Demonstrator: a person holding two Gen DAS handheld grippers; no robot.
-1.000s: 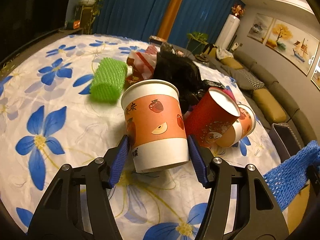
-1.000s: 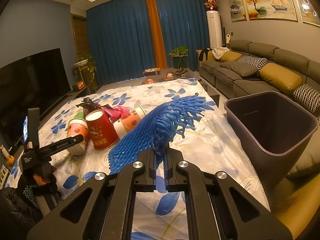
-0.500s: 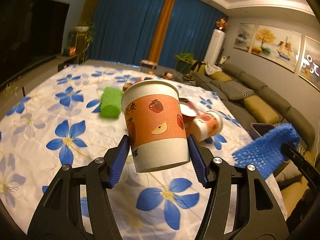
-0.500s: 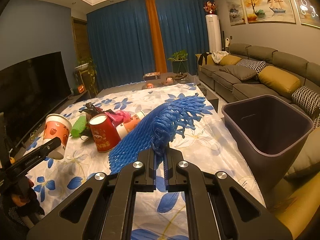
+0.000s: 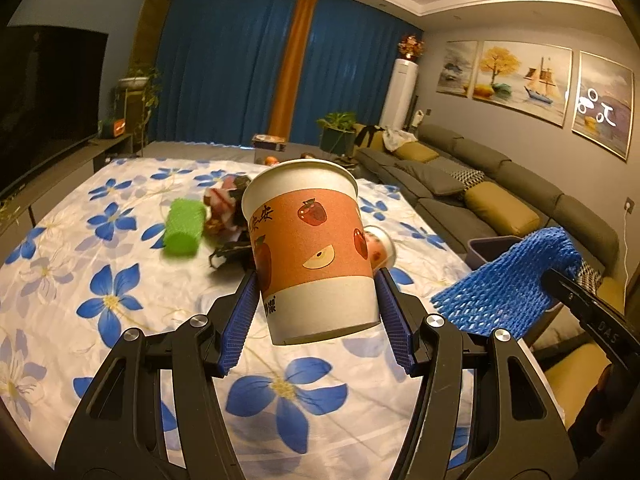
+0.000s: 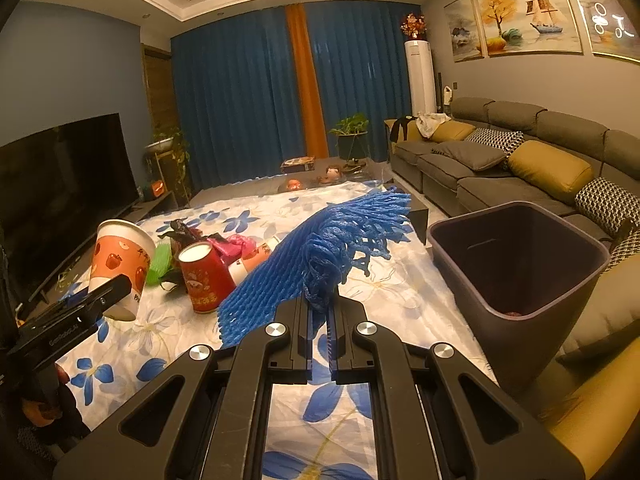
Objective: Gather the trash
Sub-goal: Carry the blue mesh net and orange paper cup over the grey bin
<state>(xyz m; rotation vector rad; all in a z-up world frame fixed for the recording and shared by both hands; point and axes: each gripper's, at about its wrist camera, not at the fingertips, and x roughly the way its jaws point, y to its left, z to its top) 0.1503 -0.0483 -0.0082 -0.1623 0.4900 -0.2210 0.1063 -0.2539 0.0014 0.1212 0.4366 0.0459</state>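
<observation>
With the orange paper cup point(image 5: 312, 256) clamped off the table between the left gripper point(image 5: 316, 320) pads and the blue foam net point(image 6: 320, 256) pinched in the shut right gripper point(image 6: 320, 336), both should be carried level to the bin point(image 6: 516, 264) at 3 o'clock and released only once over its rim

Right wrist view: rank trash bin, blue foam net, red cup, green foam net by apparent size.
1. trash bin
2. blue foam net, though it sits nearest the camera, which inflates it
3. red cup
4. green foam net, mostly hidden, so unsure
</observation>
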